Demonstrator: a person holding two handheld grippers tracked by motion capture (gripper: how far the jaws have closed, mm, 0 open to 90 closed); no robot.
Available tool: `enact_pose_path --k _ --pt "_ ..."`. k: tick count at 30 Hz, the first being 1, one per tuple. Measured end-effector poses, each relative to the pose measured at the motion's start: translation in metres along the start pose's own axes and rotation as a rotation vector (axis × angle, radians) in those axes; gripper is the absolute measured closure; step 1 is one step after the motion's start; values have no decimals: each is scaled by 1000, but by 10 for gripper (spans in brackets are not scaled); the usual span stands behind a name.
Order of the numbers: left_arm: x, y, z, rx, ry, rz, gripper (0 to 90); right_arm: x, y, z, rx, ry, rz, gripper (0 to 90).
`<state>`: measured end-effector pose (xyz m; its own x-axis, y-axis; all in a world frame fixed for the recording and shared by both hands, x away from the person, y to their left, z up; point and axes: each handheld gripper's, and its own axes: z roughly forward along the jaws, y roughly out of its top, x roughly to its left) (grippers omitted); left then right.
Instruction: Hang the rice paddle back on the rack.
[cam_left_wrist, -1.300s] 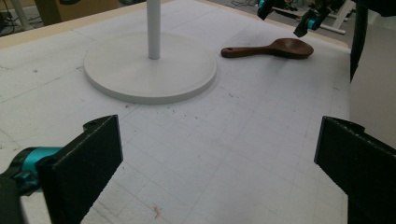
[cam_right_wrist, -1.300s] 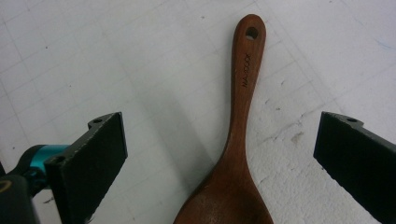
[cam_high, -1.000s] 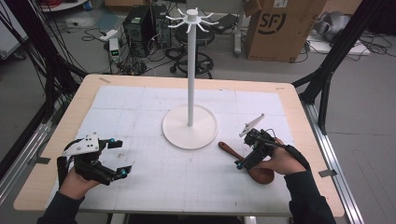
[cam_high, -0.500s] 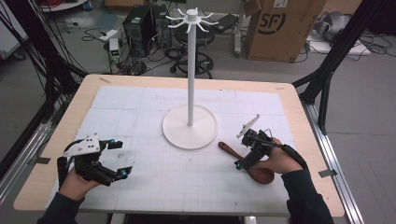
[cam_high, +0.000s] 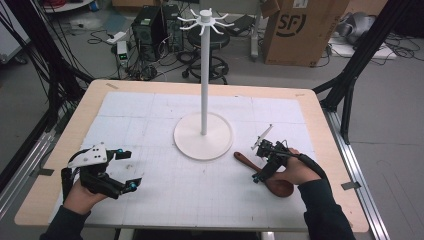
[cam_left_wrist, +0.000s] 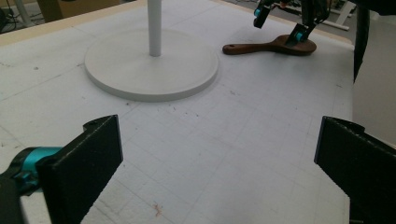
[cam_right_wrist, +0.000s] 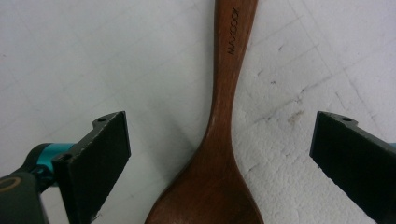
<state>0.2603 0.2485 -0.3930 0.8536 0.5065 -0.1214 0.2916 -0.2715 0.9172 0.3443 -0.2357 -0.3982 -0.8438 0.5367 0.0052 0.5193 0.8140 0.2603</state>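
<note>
wooden spoon (cam_high: 264, 173): lies flat on the white gridded mat (cam_high: 150, 125), lower right of the high view, bowl toward the near edge, handle angled up-left toward the stand's base. in the right gripper view the neck runs up the middle of the frame, lettering on the handle at top centre.
right gripper (cam_high: 265, 165): hovers over the spoon where bowl meets neck, jaws spread wide, one each side of the wood, touching neither side as far as i can tell. likely lined up there for a pinch across the narrow neck, where the hold would be firmer than on the bowl.
left gripper (cam_high: 127, 172): lower left of the high view, well apart from the spoon, jaws released with nothing between them; pointed at the stand, seemingly parked and waiting.
white hook stand (cam_high: 203, 75): upright at mat centre, round base (cam_left_wrist: 152, 63) flat on the mat, hooks at the top bare. spoon handle ends near the base rim, not touching.
judgement: grasp not yet made; hanging on a hook looks the probable aim.
table (cam_high: 320, 115): pale wood border round the mat.
</note>
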Motion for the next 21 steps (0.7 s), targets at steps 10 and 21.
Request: enact_pose_path --k 10,21 --pt "0 0 1 4 -2 1 16 1 6 3 62 -32 -24 50" --pt "0 0 1 6 0 1 16 1 11 8 109 -49 -33 148"
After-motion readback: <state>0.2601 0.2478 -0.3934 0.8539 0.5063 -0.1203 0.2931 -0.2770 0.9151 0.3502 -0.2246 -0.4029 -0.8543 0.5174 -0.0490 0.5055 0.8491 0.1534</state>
